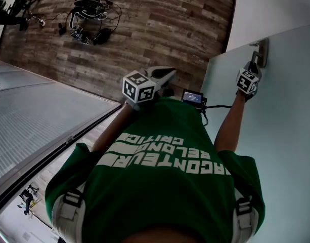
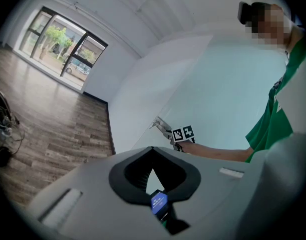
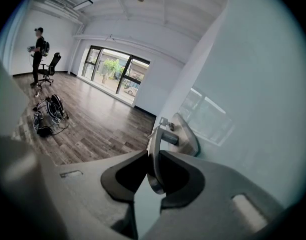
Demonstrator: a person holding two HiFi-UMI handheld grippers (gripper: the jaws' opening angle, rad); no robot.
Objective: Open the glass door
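Observation:
The frosted glass door (image 1: 276, 135) fills the right side of the head view, with its metal lever handle (image 1: 261, 52) near the top edge. My right gripper (image 1: 253, 65) reaches up to that handle. In the right gripper view the lever (image 3: 153, 159) runs between the jaws, and the right gripper (image 3: 153, 154) is shut on it, with the door (image 3: 252, 109) to the right. My left gripper (image 1: 165, 75) hangs in the air to the left of the door, over the floor. The left gripper (image 2: 153, 149) shows its jaw tips meeting with nothing between them.
A pile of cables and gear (image 1: 89, 19) lies on the wooden floor ahead. A ribbed glass panel (image 1: 33, 115) runs along the left. Far off, a person (image 3: 39, 49) stands by an office chair, and large windows (image 3: 118, 74) line the back wall.

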